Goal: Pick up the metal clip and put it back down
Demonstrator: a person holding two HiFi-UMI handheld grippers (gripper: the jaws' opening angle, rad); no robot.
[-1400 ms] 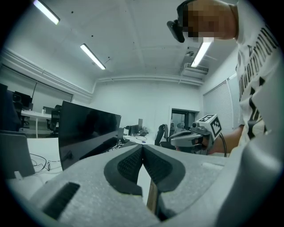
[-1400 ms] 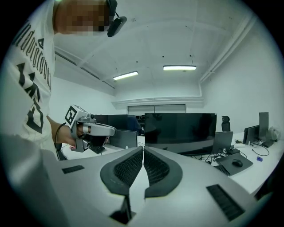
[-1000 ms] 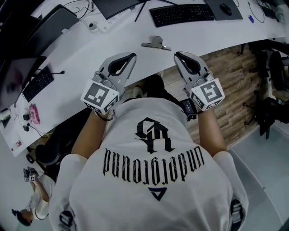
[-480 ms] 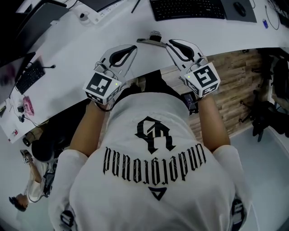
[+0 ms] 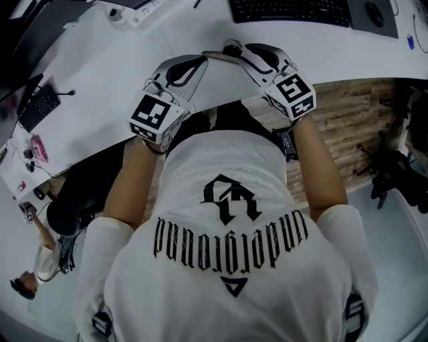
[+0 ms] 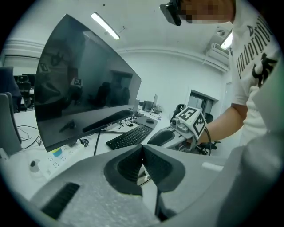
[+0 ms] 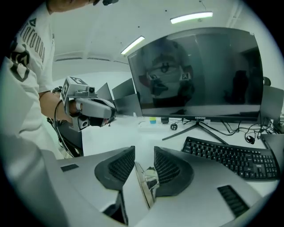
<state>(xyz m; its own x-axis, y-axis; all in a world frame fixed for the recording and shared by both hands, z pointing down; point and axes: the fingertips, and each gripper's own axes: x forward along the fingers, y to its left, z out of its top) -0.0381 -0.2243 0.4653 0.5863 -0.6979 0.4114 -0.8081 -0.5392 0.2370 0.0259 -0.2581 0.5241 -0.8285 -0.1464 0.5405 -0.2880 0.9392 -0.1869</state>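
The right gripper is holding its jaws spread, and the metal clip is sitting in the gap between them. Its shiny handle is lying close against one ribbed pad, though I cannot tell whether the two are touching. The left gripper is pressing its jaws together at the tips and pinching nothing.

In the head view the clip is resting on the white worktop, on the person's side of the keyboard. The right gripper is closing around it from the right. The left gripper is pointing in from the left, also on the person's side of the keyboard.

The marker cubes are sitting further back, toward the person's wrists. Behind the keyboard, a dark monitor is standing on its splayed foot
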